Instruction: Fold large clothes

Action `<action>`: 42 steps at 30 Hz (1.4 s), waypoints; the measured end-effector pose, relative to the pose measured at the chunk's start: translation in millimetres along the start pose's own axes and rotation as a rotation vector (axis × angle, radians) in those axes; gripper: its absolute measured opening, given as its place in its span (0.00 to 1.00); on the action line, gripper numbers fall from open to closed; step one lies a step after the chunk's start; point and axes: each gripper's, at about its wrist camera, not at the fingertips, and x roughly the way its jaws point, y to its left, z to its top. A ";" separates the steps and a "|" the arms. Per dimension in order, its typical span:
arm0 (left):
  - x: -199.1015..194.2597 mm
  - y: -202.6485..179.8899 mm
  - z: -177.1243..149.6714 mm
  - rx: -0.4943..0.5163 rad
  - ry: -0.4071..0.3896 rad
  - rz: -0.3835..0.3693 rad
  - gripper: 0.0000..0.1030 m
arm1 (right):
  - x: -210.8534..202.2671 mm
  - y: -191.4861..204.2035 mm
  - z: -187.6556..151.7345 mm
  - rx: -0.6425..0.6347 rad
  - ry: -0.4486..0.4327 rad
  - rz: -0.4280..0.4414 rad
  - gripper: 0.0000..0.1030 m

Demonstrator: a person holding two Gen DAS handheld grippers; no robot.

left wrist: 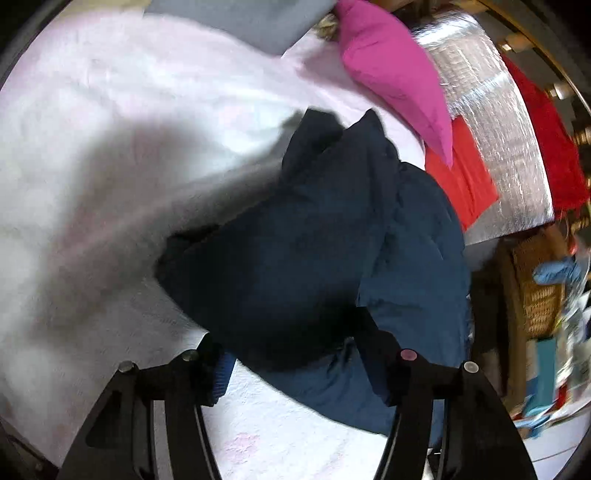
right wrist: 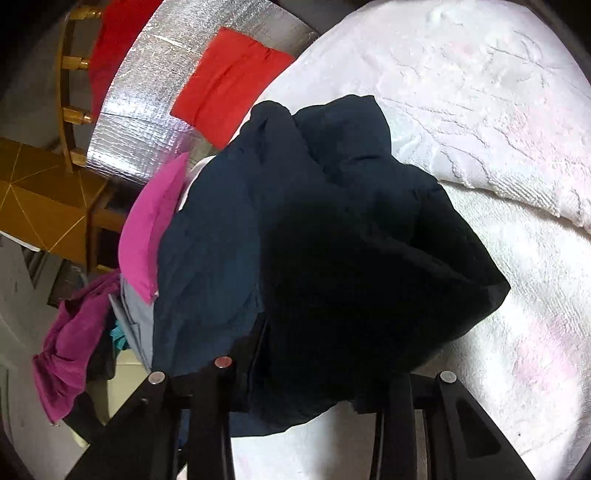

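Because the bulky dark navy padded jacket (left wrist: pixel 314 251) hangs bunched directly ahead of both claws, above the white textured bedspread (left wrist: pixel 92 110), neither hand is nearer. Fabric hides the fingertips of the left gripper (left wrist: pixel 295 354) and right gripper (right wrist: pixel 314 384). Each appears clamped on the jacket, its long axis running away from them.

One dark navy garment (left wrist: pixel 314 240) lies bunched on one white bedspread (left wrist: pixel 110 110), and two black grippers appear, the left gripper (left wrist: pixel 295 365) in its own view and the right gripper (right wrist: pixel 314 373) in the other. Beside the bed there are one magenta pillow (left wrist: pixel 391 70), one orange-red cushion (right wrist: pixel 229 85), one silver quilted mat (right wrist: pixel 147 103), one grey folded cloth (left wrist: pixel 251 18) and one purple garment (right wrist: pixel 70 343) hanging off the edge. One wicker basket (left wrist: pixel 539 295) stands at the far right of the left view.
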 end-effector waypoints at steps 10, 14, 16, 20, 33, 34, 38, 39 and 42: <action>-73.9 -40.8 -29.2 0.324 -0.373 0.253 0.72 | -41.0 1.3 -11.7 -0.056 0.025 0.002 0.59; -91.3 -51.1 -39.0 0.431 -0.479 0.299 0.76 | -52.5 12.9 -17.1 -0.136 0.043 0.029 0.60; -89.3 -54.4 -38.8 0.446 -0.488 0.308 0.76 | -57.5 26.8 -21.9 -0.207 0.042 0.070 0.60; -89.4 -60.0 -39.4 0.455 -0.493 0.309 0.76 | -65.7 50.7 -32.2 -0.348 -0.040 0.086 0.55; -71.9 -84.8 -54.7 0.532 -0.486 0.335 0.76 | -14.3 73.4 -30.4 -0.380 -0.010 0.069 0.40; -70.9 -86.4 -55.4 0.538 -0.485 0.335 0.76 | -3.1 69.8 -29.3 -0.369 0.024 0.042 0.39; -66.7 -90.7 -57.0 0.552 -0.480 0.344 0.76 | 22.4 50.9 -24.9 -0.293 0.134 0.014 0.36; -66.4 -91.4 -57.1 0.554 -0.480 0.345 0.76 | 19.8 50.4 -23.6 -0.285 0.138 0.026 0.36; -66.1 -92.2 -57.2 0.553 -0.480 0.344 0.76 | 6.8 49.1 -22.4 -0.283 0.118 0.042 0.36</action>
